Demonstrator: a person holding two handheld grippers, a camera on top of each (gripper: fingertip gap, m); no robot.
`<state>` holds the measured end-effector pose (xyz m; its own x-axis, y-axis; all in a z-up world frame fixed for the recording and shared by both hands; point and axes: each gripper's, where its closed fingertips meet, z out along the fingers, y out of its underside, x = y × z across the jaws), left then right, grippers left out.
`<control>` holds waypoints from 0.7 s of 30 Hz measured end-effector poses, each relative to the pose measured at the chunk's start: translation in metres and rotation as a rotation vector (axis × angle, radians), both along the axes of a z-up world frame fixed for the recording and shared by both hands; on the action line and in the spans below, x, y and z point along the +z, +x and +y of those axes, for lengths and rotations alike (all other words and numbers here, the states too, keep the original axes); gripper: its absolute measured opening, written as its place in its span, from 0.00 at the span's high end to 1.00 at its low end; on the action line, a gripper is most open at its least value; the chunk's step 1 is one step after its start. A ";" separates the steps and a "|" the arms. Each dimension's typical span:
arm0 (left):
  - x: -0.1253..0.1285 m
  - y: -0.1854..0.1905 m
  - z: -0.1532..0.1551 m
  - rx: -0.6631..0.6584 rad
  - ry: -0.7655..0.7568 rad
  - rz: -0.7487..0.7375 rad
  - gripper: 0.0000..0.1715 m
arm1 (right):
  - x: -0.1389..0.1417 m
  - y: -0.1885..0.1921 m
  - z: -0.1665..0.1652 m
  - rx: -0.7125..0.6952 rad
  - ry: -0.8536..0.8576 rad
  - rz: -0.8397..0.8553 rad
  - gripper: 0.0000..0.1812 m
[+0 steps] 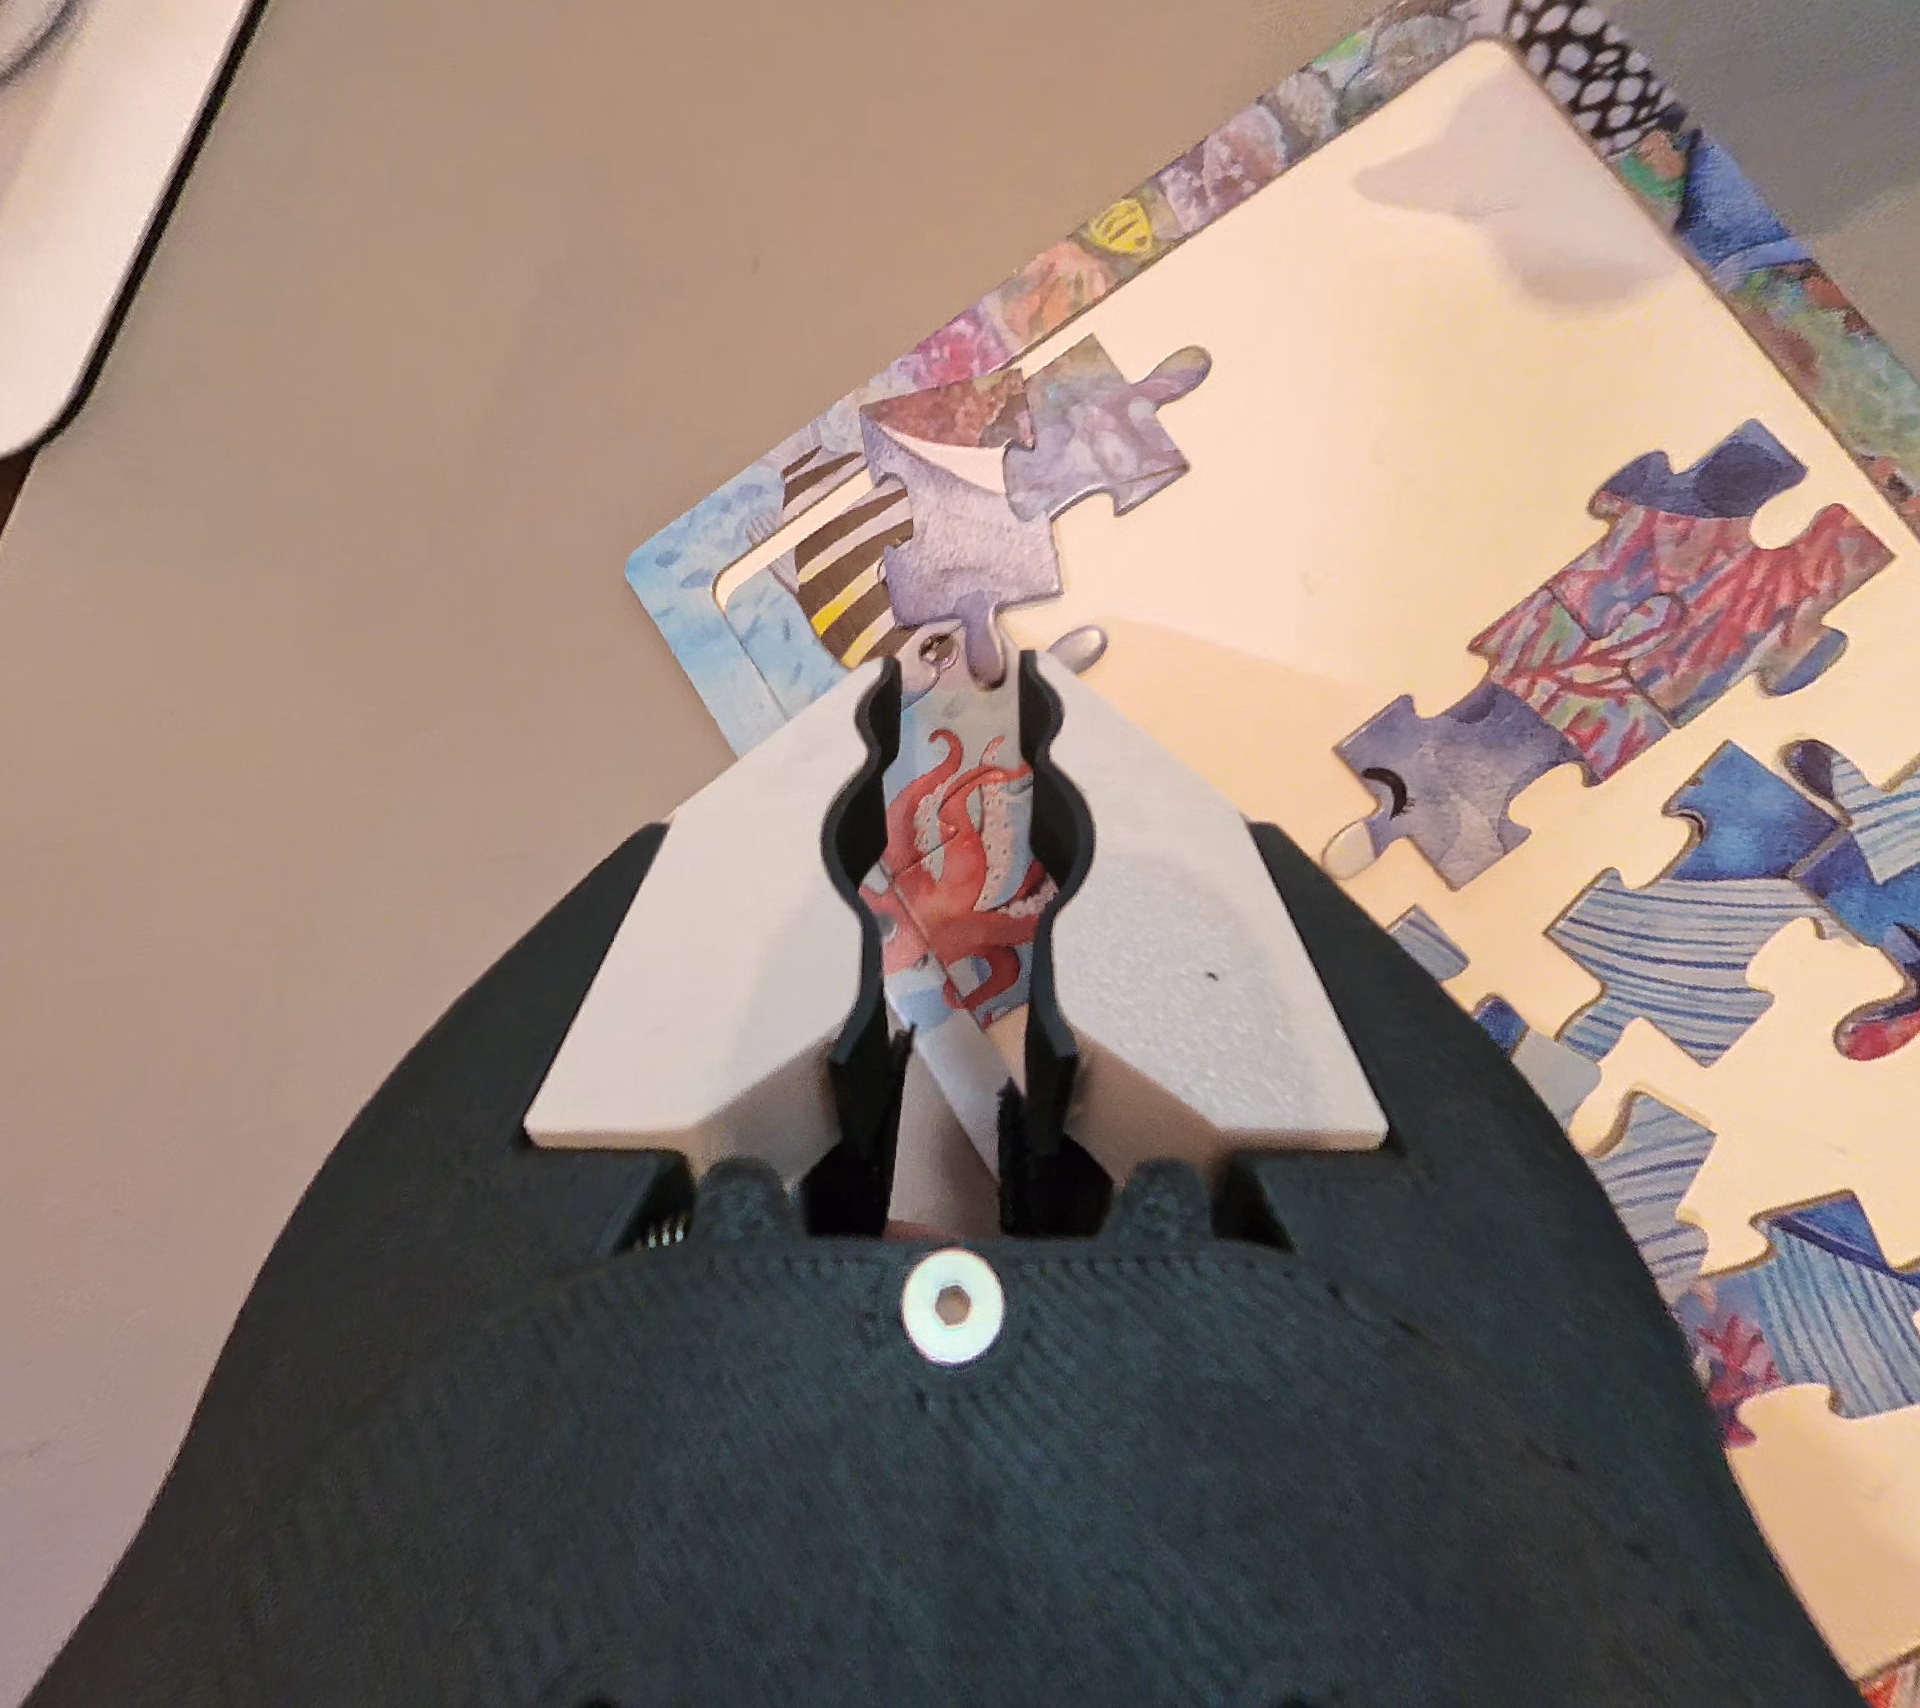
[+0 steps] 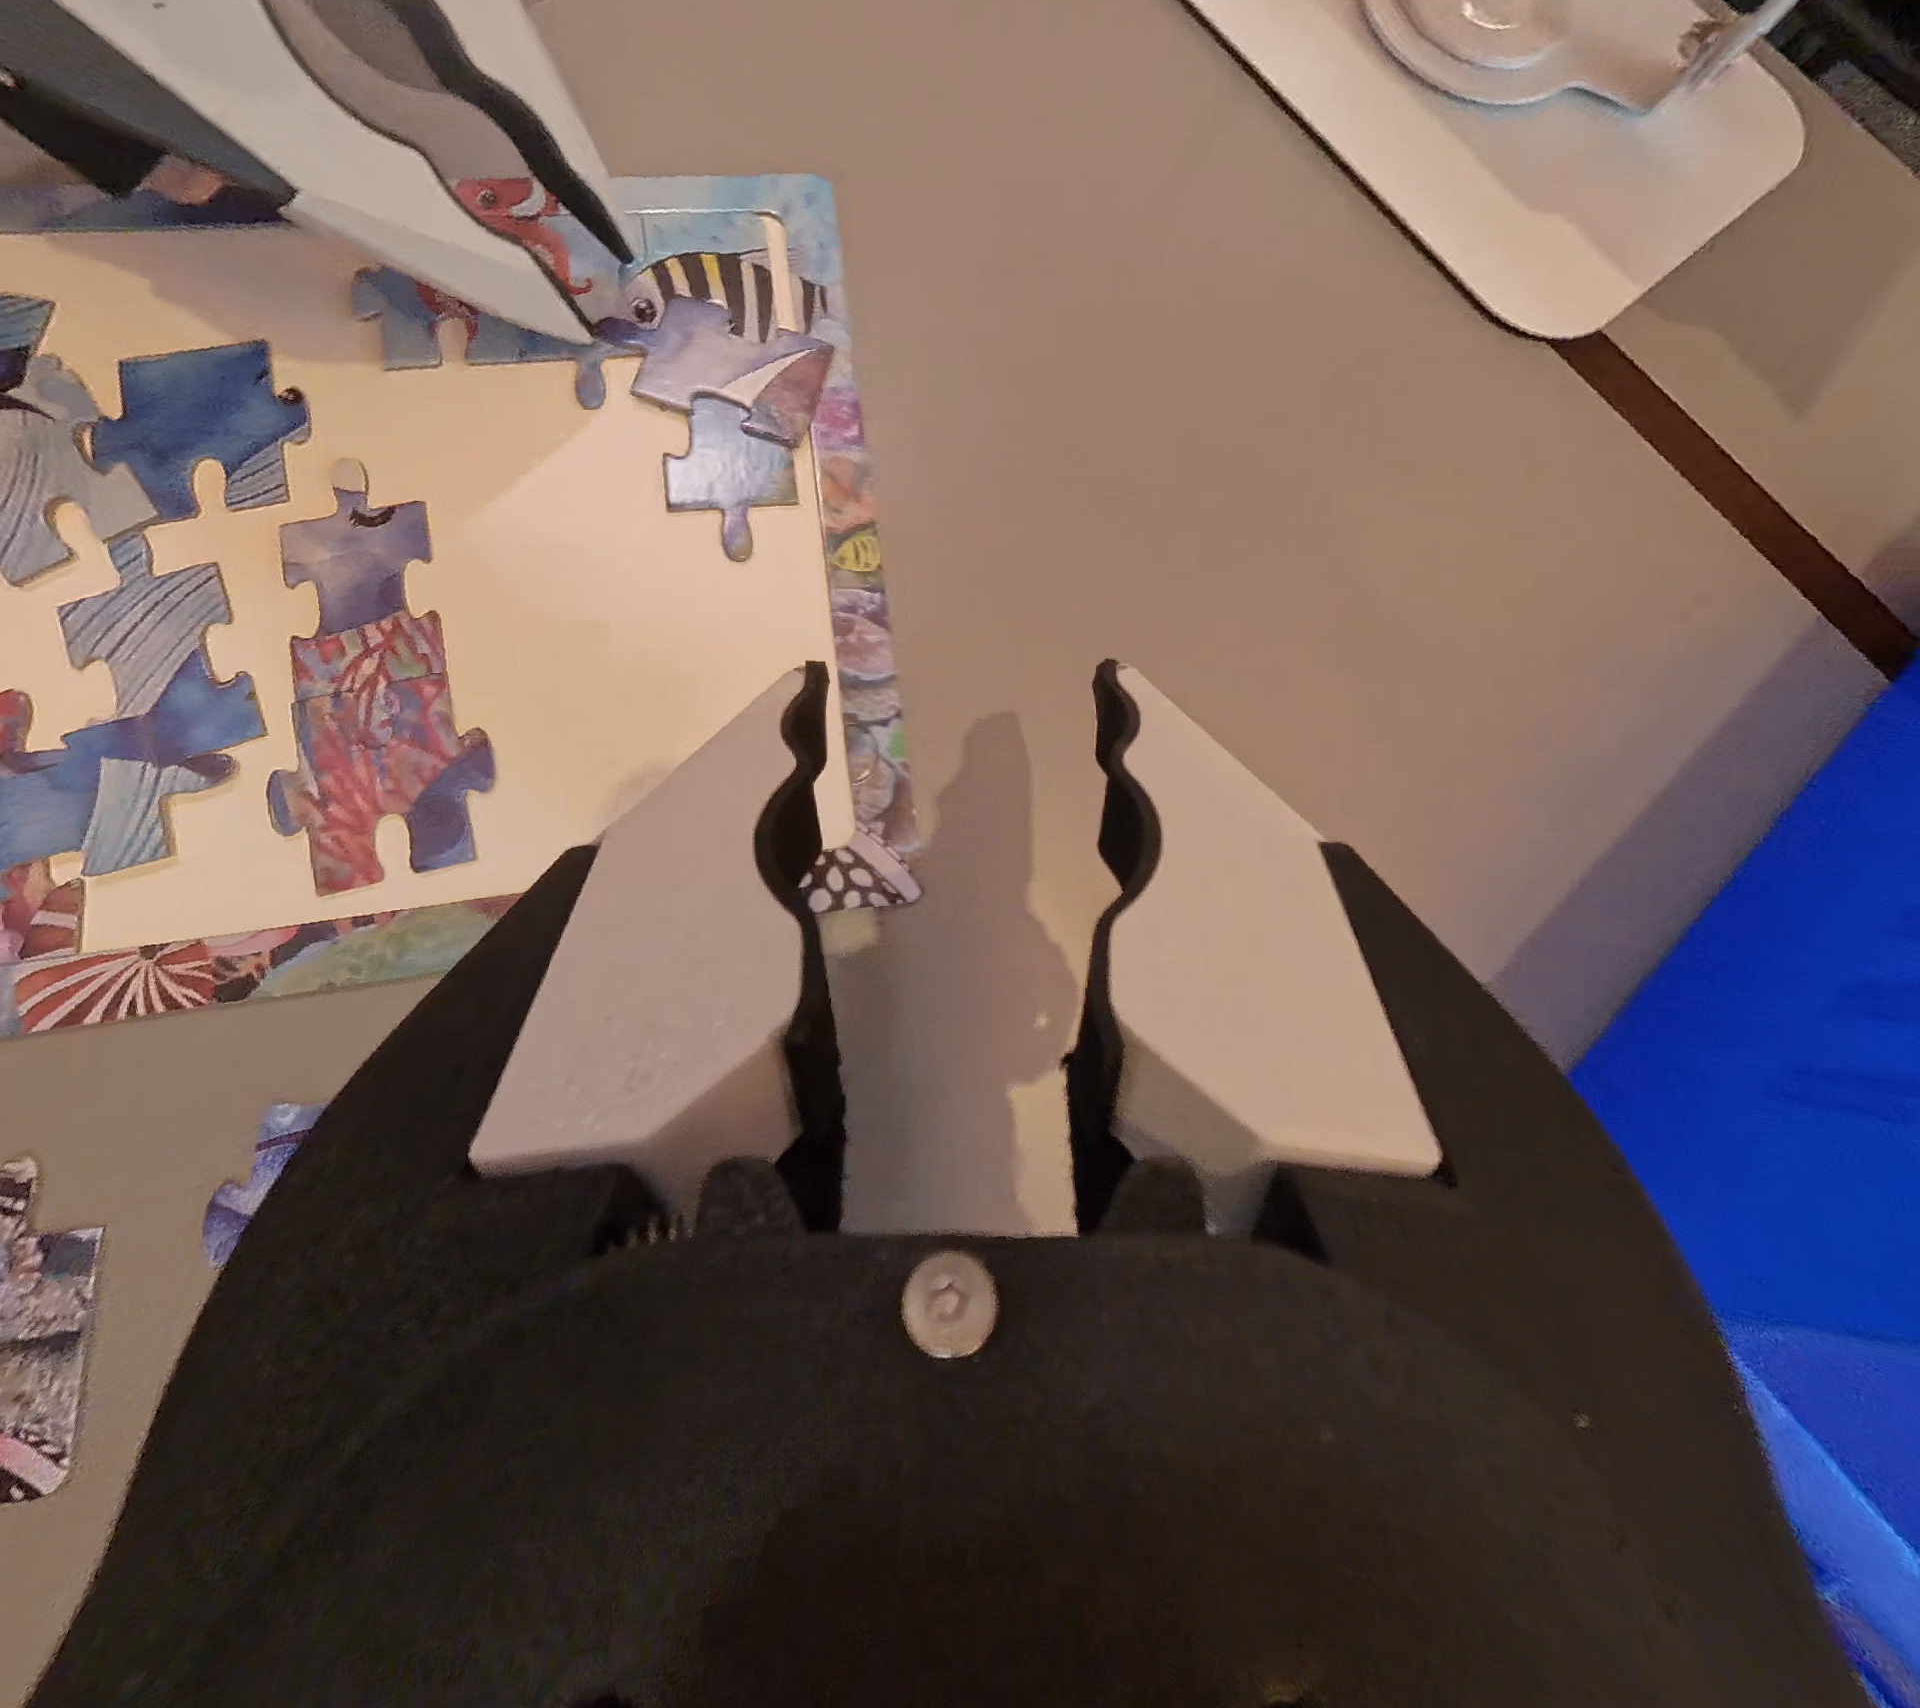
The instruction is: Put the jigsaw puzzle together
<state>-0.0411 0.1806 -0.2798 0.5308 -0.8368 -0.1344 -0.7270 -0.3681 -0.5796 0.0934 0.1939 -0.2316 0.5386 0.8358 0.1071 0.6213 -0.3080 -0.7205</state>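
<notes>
**Counts from my two wrist views**

I count two grippers: left gripper [image 2: 608, 292], right gripper [image 2: 951, 671]. One puzzle tray [image 2: 847, 619] ahead-left of mine. One white stand base [image 2: 1299, 131] ahead-right. Two loose pieces [image 2: 42, 1326] at my rear-left.

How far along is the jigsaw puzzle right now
Early. A few pieces sit joined at the puzzle tray's corner by the striped fish piece. The left gripper presses there, apparently holding nothing; the right gripper is open. Most of the tray is bare, loose pieces scattered.

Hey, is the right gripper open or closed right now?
Open. The right gripper has its two fingers spread well apart, with only bare table visible between them and nothing held.
</notes>
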 end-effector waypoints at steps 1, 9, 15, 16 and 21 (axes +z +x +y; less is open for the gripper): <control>0.001 0.005 -0.001 -0.020 0.012 -0.008 0.86 | 0.000 0.002 0.001 -0.005 -0.011 0.013 0.72; -0.002 0.026 0.014 -0.017 0.095 0.004 0.69 | -0.043 -0.027 -0.025 0.119 -0.190 -0.025 0.65; -0.001 0.029 0.021 0.000 0.130 -0.001 0.69 | -0.053 -0.030 -0.030 0.126 -0.263 -0.002 0.63; -0.001 0.030 0.021 0.002 0.134 -0.004 0.69 | -0.053 -0.030 -0.030 0.128 -0.267 0.008 0.63; -0.001 0.033 0.026 0.016 0.149 -0.008 0.68 | -0.053 -0.030 -0.031 0.135 -0.262 0.009 0.64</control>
